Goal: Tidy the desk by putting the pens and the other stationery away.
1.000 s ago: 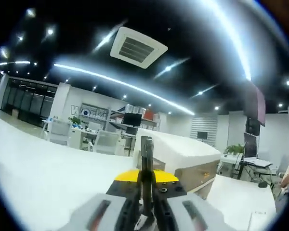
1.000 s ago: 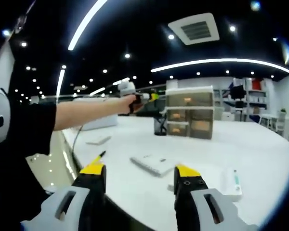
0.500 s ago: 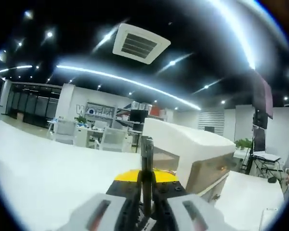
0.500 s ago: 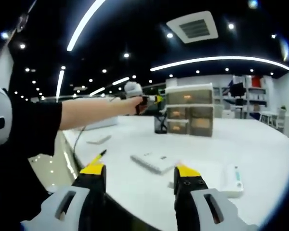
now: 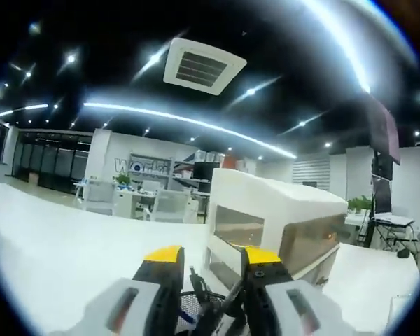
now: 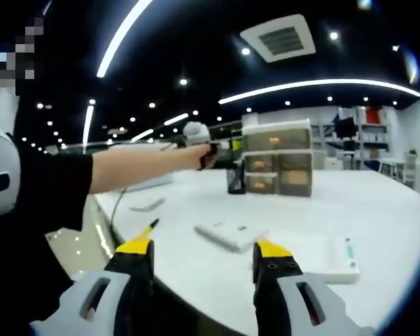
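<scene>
**Left jaws parted over the pen cup, right gripper waiting at the near edge**

Closest to you in the right gripper view, your right gripper (image 6: 204,269) hangs over the near edge of the white surface (image 6: 406,217), jaws spread wide with nothing between them. It looks parked there to stay clear while the other arm works. Just beyond its yellow tips lies a flat white notebook-like item (image 6: 227,234), and to its right a white tray (image 6: 329,255) with a teal-marked pen (image 6: 348,250) along its far side; a small white pad (image 6: 147,204) sits farther left. These read as the stationery not yet put away.

Your left arm is stretched out nearly straight and level across the surface, sleeve at the shoulder, hand (image 6: 199,150) closed around the left gripper's handle, reaching to the dark mesh pen cup (image 6: 235,180) that stands just beside the drawer unit (image 6: 278,166).

In the left gripper view, the left gripper (image 5: 210,262) points along the surface with jaws released and apart. Between and below them sits the pen cup (image 5: 196,311) with dark pens (image 5: 224,313) standing in it, so a pen appears to be in the cup already. The white drawer unit (image 5: 280,224) rises right behind.
</scene>
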Demonstrator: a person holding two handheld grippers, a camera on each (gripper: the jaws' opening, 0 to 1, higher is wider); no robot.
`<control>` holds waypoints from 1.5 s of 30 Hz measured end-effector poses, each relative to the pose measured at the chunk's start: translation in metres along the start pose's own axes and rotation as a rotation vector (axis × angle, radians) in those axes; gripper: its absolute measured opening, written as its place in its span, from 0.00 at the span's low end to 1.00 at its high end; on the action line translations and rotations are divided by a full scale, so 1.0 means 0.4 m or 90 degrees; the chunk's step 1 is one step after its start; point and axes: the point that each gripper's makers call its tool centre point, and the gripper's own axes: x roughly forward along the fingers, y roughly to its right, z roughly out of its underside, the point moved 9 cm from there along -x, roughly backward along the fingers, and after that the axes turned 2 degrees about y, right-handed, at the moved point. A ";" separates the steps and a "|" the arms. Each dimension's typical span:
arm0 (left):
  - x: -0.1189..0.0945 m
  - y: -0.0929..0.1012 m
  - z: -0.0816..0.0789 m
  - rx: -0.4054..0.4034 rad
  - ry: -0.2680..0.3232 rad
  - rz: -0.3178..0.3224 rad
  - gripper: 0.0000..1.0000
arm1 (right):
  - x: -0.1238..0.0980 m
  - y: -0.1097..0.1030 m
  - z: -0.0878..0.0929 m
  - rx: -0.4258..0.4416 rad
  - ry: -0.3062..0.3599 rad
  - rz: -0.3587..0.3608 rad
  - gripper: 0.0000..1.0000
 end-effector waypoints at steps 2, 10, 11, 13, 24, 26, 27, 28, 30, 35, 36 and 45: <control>-0.005 -0.006 -0.001 -0.002 -0.001 0.005 0.38 | 0.004 -0.002 0.002 0.001 -0.002 -0.003 0.54; -0.055 -0.005 -0.020 -0.010 0.003 0.007 0.45 | 0.022 -0.006 0.001 0.004 0.003 -0.017 0.54; -0.066 -0.004 -0.024 -0.020 0.004 0.002 0.46 | 0.025 -0.006 0.002 0.005 0.003 -0.019 0.54; -0.081 0.001 -0.028 -0.031 0.004 0.005 0.48 | 0.028 -0.008 0.004 0.006 0.002 -0.021 0.54; -0.231 0.069 -0.032 -0.054 0.007 0.121 0.49 | 0.030 -0.004 0.002 0.005 0.003 -0.023 0.54; -0.263 0.080 -0.038 -0.049 0.016 0.135 0.49 | 0.033 -0.001 -0.001 0.006 0.006 -0.024 0.54; -0.279 0.085 -0.042 -0.047 0.022 0.144 0.49 | 0.035 0.001 -0.003 0.007 0.007 -0.026 0.54; -0.299 0.090 -0.046 -0.039 0.025 0.151 0.49 | 0.037 0.001 -0.004 0.008 0.007 -0.027 0.54; -0.331 0.100 -0.052 -0.027 0.034 0.164 0.50 | 0.042 0.002 -0.005 0.007 0.006 -0.029 0.54; -0.386 0.097 -0.049 0.004 0.014 0.177 0.52 | 0.051 -0.001 -0.009 0.005 0.002 -0.037 0.54; -0.413 0.107 -0.046 0.003 0.015 0.183 0.53 | 0.052 -0.002 -0.010 0.003 0.002 -0.038 0.54; -0.523 0.113 -0.030 0.008 0.035 0.209 0.57 | 0.045 0.001 -0.014 0.006 0.007 -0.036 0.54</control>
